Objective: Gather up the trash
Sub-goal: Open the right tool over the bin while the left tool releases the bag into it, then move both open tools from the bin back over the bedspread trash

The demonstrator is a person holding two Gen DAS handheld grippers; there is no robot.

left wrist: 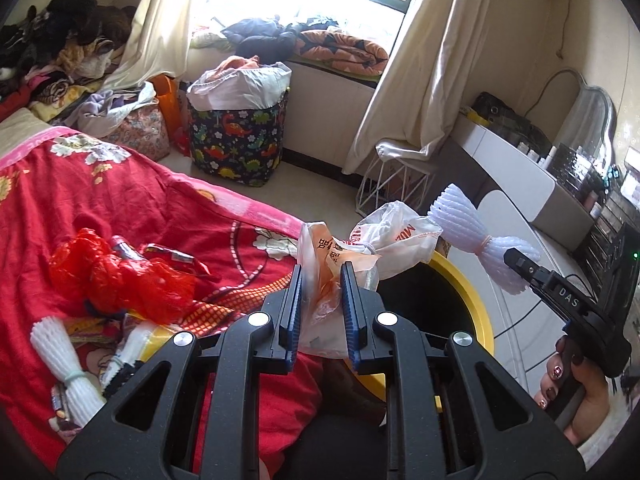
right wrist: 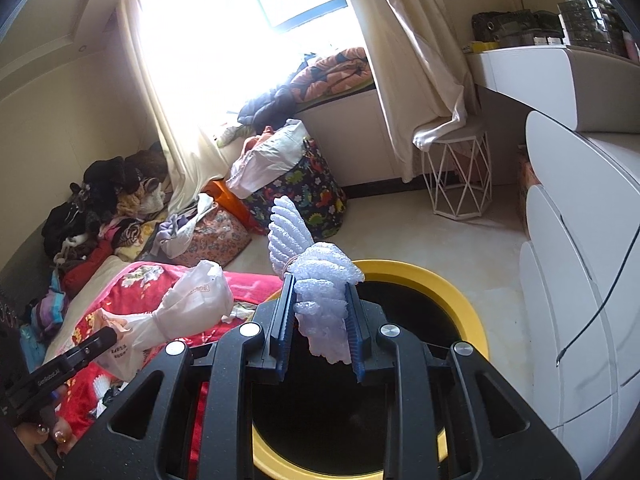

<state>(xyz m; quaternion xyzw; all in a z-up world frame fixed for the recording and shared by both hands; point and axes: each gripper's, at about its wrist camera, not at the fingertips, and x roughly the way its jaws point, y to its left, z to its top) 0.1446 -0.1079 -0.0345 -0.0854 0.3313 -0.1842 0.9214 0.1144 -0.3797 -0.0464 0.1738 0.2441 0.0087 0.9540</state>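
Note:
My left gripper [left wrist: 322,270] is shut on a crumpled clear plastic bag with orange print [left wrist: 340,256], held at the bed's edge beside the yellow-rimmed black bin [left wrist: 478,300]. My right gripper [right wrist: 320,284] is shut on a white foam fruit net [right wrist: 308,256] tied in the middle, held over the bin's yellow rim [right wrist: 452,292]. In the left wrist view that foam net [left wrist: 468,228] hangs from the right gripper [left wrist: 516,258] above the bin. On the red bedspread [left wrist: 120,196] lie a red plastic bag [left wrist: 116,272] and another white foam net [left wrist: 68,364].
A dinosaur-print laundry basket [left wrist: 236,140] and a floral bag [left wrist: 140,128] stand on the floor by the curtained window. A white wire stool [right wrist: 460,176] and a white dresser [right wrist: 580,240] are at the right. Clothes are piled at the bed's far end [left wrist: 60,52].

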